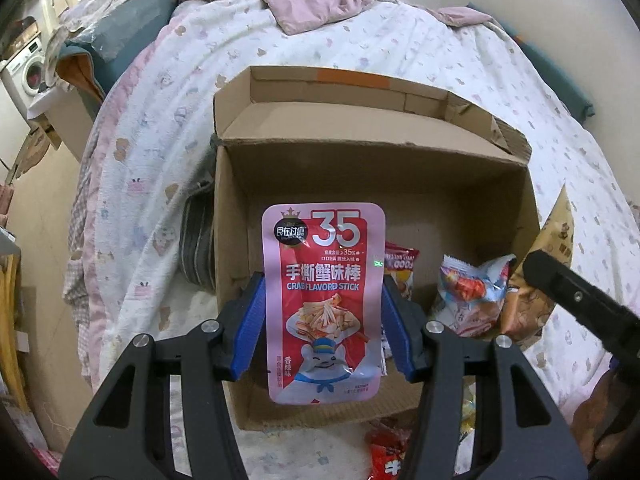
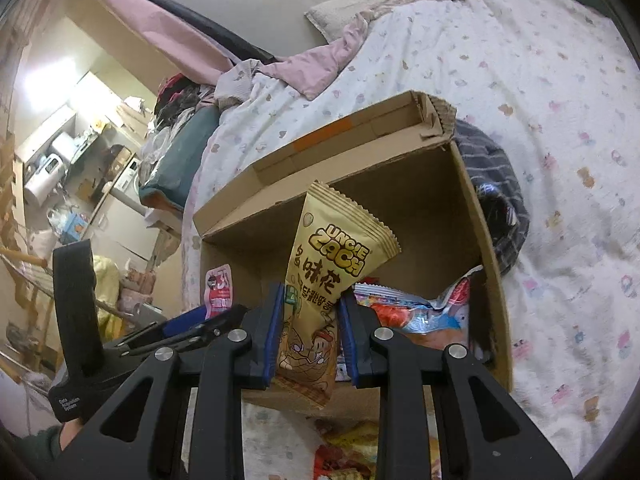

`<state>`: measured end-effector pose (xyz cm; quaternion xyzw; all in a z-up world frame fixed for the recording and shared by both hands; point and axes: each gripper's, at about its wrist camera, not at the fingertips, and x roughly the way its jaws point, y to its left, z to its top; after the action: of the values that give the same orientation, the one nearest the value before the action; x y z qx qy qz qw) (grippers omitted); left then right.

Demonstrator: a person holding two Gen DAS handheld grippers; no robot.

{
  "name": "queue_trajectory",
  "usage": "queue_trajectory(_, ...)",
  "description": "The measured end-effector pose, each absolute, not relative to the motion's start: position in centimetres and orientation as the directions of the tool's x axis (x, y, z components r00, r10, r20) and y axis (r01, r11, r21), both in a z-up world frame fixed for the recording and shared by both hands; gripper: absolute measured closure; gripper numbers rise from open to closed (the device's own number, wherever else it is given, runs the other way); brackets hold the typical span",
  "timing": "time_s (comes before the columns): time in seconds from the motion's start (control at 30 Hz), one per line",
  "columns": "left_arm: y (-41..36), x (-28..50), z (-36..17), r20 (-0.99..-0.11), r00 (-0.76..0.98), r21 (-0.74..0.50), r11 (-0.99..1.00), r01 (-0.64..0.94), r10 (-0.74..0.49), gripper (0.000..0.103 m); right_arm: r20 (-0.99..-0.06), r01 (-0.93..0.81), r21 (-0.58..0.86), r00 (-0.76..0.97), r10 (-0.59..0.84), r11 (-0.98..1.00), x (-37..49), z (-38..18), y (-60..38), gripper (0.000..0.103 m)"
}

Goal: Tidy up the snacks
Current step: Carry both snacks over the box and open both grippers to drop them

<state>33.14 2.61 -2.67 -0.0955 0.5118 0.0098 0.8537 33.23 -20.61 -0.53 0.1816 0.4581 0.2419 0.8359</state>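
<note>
Bedding with a small animal print covers the bed (image 1: 312, 52) that fills both views, and an open cardboard box (image 1: 372, 160) sits on it with its flaps up.

From the left wrist I see my left gripper (image 1: 323, 320) held over the near part of the box; its blue pads (image 1: 253, 320) are partly closed and press on both edges of a pink and red crab stick pack (image 1: 324, 300), which stands upright between them with its top well clear of the fingers; behind it, on the box floor, lie a red snack bag (image 1: 402, 262) and a blue and white bag (image 1: 470, 300), the second close to the right wall; a brown pack (image 1: 532, 292) juts up at that wall, though I cannot tell whether it is inside or outside; more red wrappers (image 1: 384, 456) lie on the bedding in front of the box; my right gripper's black body (image 1: 580, 300) enters from the right edge.

From the right wrist, my right gripper (image 2: 308, 332) is closed narrowly on a tan Uncle Zach pack (image 2: 328, 280), pinching its lower half so the crimped top leans up and to the right over the box (image 2: 480, 220); the blue and white bag (image 2: 420, 316) lies inside just beyond the fingers; at left my other tool shows side-on with the pink pack (image 2: 219, 290) in it; loose wrappers (image 2: 348, 452) lie below on the bedding; a kitchen corner with a washer (image 2: 44, 184) shows at far left.
</note>
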Motion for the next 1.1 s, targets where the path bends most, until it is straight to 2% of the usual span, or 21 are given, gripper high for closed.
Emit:
queue_trajectory(0.47, 1.9, 33.5, -3.3, -0.874, 0.483, -0.118, 0.989, -0.094, -0.058, 0.05, -0.744, -0.245, 0.46, 0.418, 0.52, 0.854, 34.4, -3.1, -18.4, 0.075)
queue_trajectory(0.9, 1.6, 33.7, -3.9, -0.881, 0.465, -0.134, 0.988, -0.071, -0.086, 0.049, -0.738, -0.168, 0.514, 0.413, 0.534, 0.841, 35.0, -4.1, -19.7, 0.071)
queue_trajectory(0.93, 1.5, 33.7, -3.9, -0.882, 0.462, -0.14, 0.988, -0.067, -0.093, 0.046, -0.736, -0.166, 0.521, 0.41, 0.539, 0.837, 35.0, -4.1, -19.7, 0.069)
queue_trajectory(0.97, 1.5, 33.7, -3.9, -0.883, 0.459, -0.147, 0.987, -0.064, -0.102, 0.036, -0.734, -0.165, 0.526, 0.407, 0.543, 0.835, 35.1, -4.1, -19.7, 0.064)
queue_trajectory(1.03, 1.4, 33.5, -3.7, -0.877, 0.465, -0.163, 0.985, -0.06, -0.117, 0.025, -0.73, -0.168, 0.53, 0.409, 0.548, 0.831, 34.9, -4.1, -19.7, 0.062)
queue_trajectory(1.1, 1.3, 33.3, -3.4, -0.872, 0.475, -0.161, 0.985, -0.055, -0.116, 0.025, -0.729, -0.174, 0.525, 0.412, 0.546, 0.833, 34.9, -3.9, -19.6, 0.051)
